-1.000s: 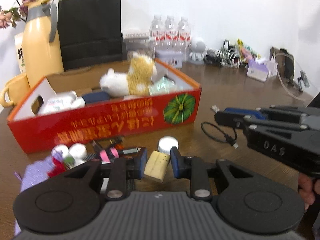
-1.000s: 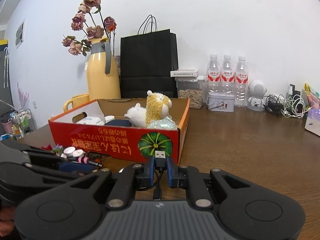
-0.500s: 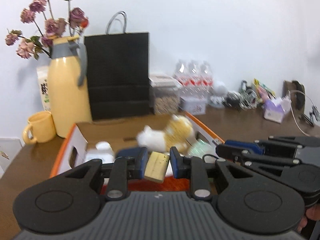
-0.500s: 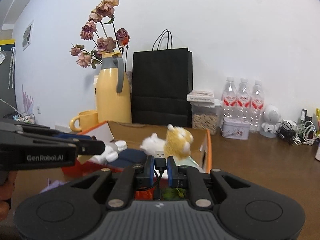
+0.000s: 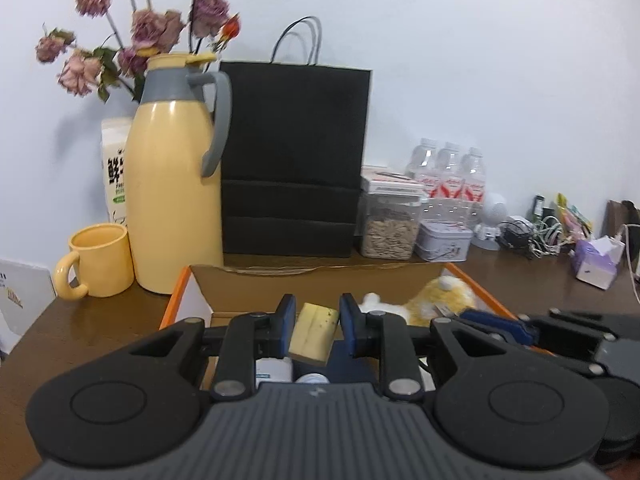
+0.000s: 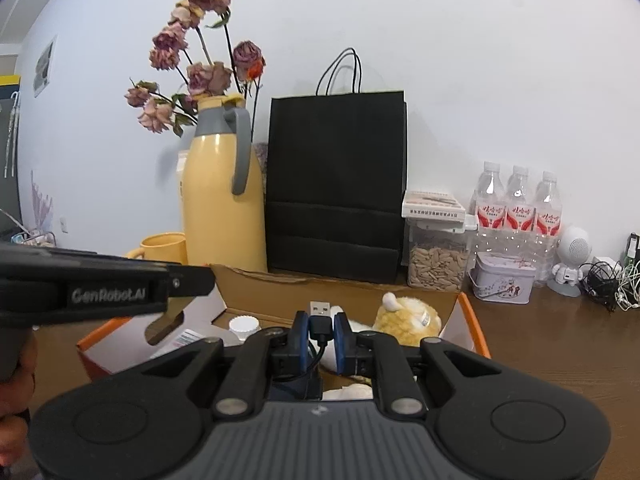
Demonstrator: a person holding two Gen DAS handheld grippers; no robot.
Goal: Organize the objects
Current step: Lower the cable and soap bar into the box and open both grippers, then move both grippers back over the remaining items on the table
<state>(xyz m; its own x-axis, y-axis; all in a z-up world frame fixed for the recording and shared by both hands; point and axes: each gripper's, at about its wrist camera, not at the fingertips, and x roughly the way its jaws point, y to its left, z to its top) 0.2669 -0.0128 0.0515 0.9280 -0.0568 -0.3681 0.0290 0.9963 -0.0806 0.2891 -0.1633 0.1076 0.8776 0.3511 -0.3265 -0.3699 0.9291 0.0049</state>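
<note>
Two items are being carried at once — one per gripper. The left gripper is clamping a small yellowish block, which looks like a sponge or an eraser, above the near end of the orange-rimmed cardboard box. The block is probably light and somewhat soft, so the pads are gripping it across its flat sides, and a gentle squeeze should be enough; it is sitting tilted between them.

The right gripper is pinching a black USB cable just below its metal plug, over the same box. The plug is stiff and small, while the cord hanging beneath is limp and likely to trail or snag on the rim — the plug housing is the sensible hold.

Inside the box one plush alpaca is lying, along with one white bottle cap; other contents are mostly hidden. Behind the box are standing one yellow thermos jug, one yellow mug, one black paper bag, one seed jar, one small tin and three water bottles.
</note>
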